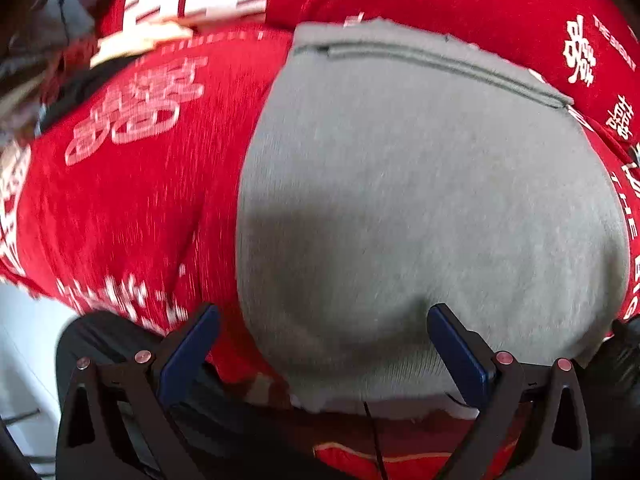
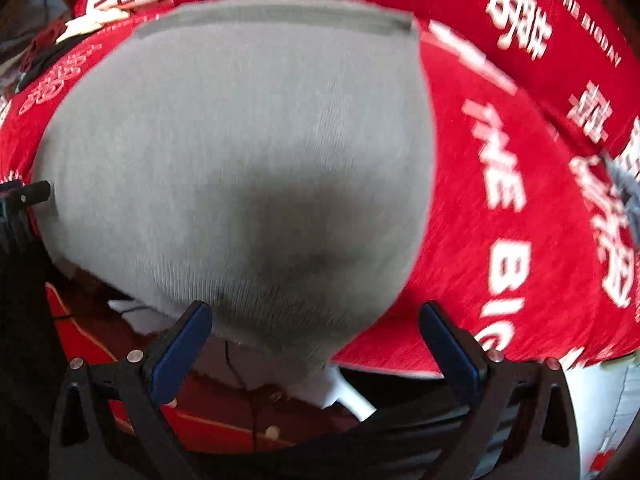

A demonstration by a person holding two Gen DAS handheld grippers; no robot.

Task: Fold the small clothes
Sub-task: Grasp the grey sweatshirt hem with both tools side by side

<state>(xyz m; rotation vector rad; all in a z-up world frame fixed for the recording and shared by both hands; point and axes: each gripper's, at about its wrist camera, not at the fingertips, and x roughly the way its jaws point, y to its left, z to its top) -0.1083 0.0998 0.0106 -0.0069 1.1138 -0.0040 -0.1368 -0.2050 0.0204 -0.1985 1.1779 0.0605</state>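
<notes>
A small grey knit garment (image 1: 420,200) lies flat on a red cloth with white lettering (image 1: 132,200); its stitched hem (image 1: 432,64) is at the far end. My left gripper (image 1: 323,316) is open just above the garment's near edge, with nothing between its blue pads. In the right wrist view the same grey garment (image 2: 240,152) fills the middle and its near edge hangs over the table edge. My right gripper (image 2: 316,314) is open over the garment's near right corner and holds nothing. The other gripper's black frame (image 2: 24,196) shows at the left edge.
The red cloth (image 2: 520,200) covers the whole table. A heap of grey and mixed clothes (image 1: 60,12) lies at the far left. Below the near table edge are dark red fabric and a black cable (image 2: 236,372). White floor (image 1: 24,360) shows at the lower left.
</notes>
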